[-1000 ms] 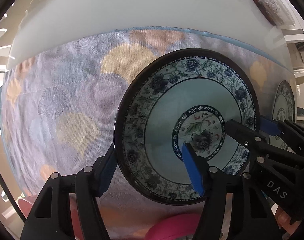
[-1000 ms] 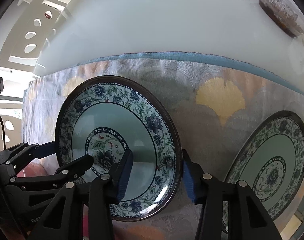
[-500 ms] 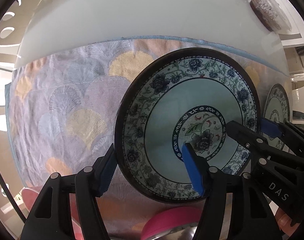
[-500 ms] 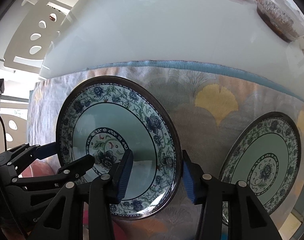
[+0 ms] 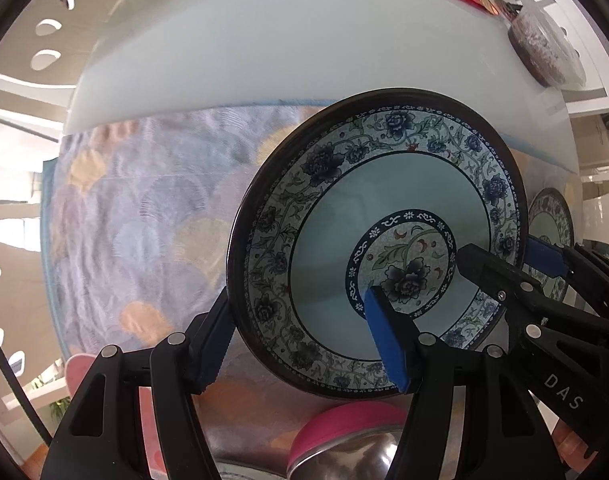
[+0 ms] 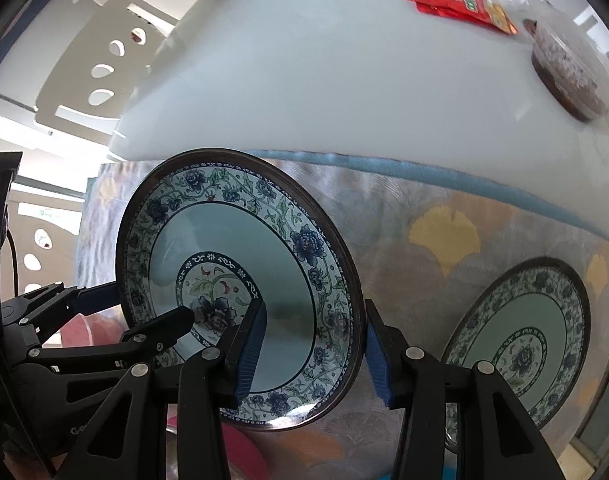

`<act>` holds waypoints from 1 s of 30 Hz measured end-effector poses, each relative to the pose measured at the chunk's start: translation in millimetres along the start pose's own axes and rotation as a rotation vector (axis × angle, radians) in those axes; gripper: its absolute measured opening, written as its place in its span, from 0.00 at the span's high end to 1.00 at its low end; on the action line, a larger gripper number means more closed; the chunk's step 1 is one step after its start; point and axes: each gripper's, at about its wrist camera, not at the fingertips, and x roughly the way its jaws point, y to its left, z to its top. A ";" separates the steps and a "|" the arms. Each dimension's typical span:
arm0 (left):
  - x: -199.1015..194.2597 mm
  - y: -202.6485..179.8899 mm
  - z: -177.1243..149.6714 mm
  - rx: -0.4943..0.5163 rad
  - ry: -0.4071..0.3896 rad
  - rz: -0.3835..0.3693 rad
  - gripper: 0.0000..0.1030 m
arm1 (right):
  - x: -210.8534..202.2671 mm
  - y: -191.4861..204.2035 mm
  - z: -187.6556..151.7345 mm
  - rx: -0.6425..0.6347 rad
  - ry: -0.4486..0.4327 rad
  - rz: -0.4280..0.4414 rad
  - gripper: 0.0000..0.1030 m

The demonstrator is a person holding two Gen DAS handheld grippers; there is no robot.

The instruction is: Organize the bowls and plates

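A round plate with a blue floral rim (image 5: pixel 384 208) is held up above the patterned cloth; it also shows in the right wrist view (image 6: pixel 240 264). My left gripper (image 5: pixel 300 344) is shut on its left edge. My right gripper (image 6: pixel 316 344) is shut on its right edge and shows in the left wrist view (image 5: pixel 504 264). A second matching plate (image 6: pixel 544 344) lies flat on the cloth to the right. A pink-rimmed metal bowl (image 5: pixel 344 440) sits below the held plate, near me.
The patterned cloth (image 5: pixel 144 216) covers the near part of a white table (image 6: pixel 344 92). A red snack packet (image 6: pixel 460 4) and a lidded dark bowl (image 6: pixel 568 76) lie at the far right. White chairs (image 6: pixel 100 72) stand at the left.
Both grippers have lifted the plate higher and tilted it; more of the far table, the red packet and the pink bowl have come into view.
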 end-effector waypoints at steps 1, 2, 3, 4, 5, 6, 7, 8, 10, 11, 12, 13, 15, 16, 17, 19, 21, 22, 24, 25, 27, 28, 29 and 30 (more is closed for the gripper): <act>-2.0 2.8 -2.0 -0.009 -0.003 -0.001 0.41 | -2.2 0.9 -0.1 -0.007 -0.003 0.003 0.55; -2.8 4.1 -3.8 -0.016 -0.005 -0.001 0.41 | -4.5 2.2 -0.1 -0.013 -0.008 0.007 0.55; -4.8 7.1 -6.0 -0.021 -0.007 -0.002 0.41 | -6.5 2.8 -0.9 -0.018 -0.011 0.011 0.55; -7.0 9.8 -14.7 -0.026 -0.010 -0.001 0.41 | -8.6 3.3 -1.2 -0.020 -0.012 0.017 0.55; -8.7 10.5 -22.5 -0.034 -0.014 -0.003 0.41 | -11.1 4.9 -2.1 -0.025 -0.014 0.022 0.55; -10.4 12.5 -25.6 -0.041 -0.017 -0.006 0.41 | -13.7 6.7 -3.4 -0.034 -0.013 0.023 0.55; -13.4 16.4 -29.5 -0.049 -0.021 -0.011 0.41 | -16.7 10.0 -4.4 -0.044 -0.015 0.020 0.55; -15.3 18.9 -37.3 -0.058 -0.026 -0.015 0.41 | -20.5 12.6 -6.1 -0.054 -0.019 0.016 0.55; -18.7 22.8 -48.3 -0.069 -0.036 -0.020 0.41 | -24.8 17.1 -8.5 -0.069 -0.023 0.012 0.54; -21.0 26.7 -53.1 -0.078 -0.040 -0.024 0.41 | -26.9 19.8 -9.1 -0.074 -0.026 0.011 0.54; -23.6 33.3 -55.0 -0.083 -0.043 -0.027 0.41 | -30.3 23.8 -10.7 -0.083 -0.029 0.009 0.54; -26.3 37.6 -59.1 -0.088 -0.048 -0.030 0.41 | -32.8 27.3 -11.9 -0.089 -0.034 0.009 0.54; -33.7 50.8 -62.3 -0.091 -0.052 -0.035 0.41 | -36.6 35.1 -12.6 -0.095 -0.039 0.007 0.54; -37.1 55.4 -65.2 -0.094 -0.057 -0.036 0.41 | -39.6 38.1 -14.4 -0.097 -0.042 0.007 0.54; -43.8 59.5 -63.2 -0.094 -0.063 -0.035 0.41 | -42.4 41.2 -16.0 -0.102 -0.046 0.006 0.54; -49.1 65.5 -68.4 -0.095 -0.072 -0.033 0.41 | -46.8 48.7 -18.4 -0.109 -0.051 0.004 0.54; -51.6 70.2 -72.1 -0.099 -0.073 -0.035 0.40 | -49.9 55.4 -20.5 -0.118 -0.054 -0.001 0.54; -52.4 74.3 -76.4 -0.105 -0.073 -0.038 0.40 | -51.2 58.3 -21.7 -0.121 -0.055 -0.001 0.54; -58.6 76.9 -74.1 -0.117 -0.071 -0.045 0.40 | -52.9 66.1 -23.5 -0.127 -0.057 0.000 0.54; -62.5 81.1 -74.3 -0.122 -0.071 -0.049 0.40 | -52.7 70.2 -24.0 -0.130 -0.056 -0.002 0.54; -62.6 85.2 -77.6 -0.132 -0.068 -0.054 0.40 | -52.9 78.7 -27.3 -0.140 -0.052 -0.006 0.54; -62.0 85.5 -79.0 -0.136 -0.066 -0.055 0.40 | -52.2 82.6 -27.9 -0.144 -0.050 -0.007 0.54; -61.9 85.9 -80.5 -0.140 -0.066 -0.055 0.40 | -51.9 86.8 -30.1 -0.146 -0.047 -0.007 0.54; -62.1 87.0 -81.9 -0.141 -0.067 -0.053 0.40 | -51.4 91.4 -31.7 -0.149 -0.044 -0.008 0.54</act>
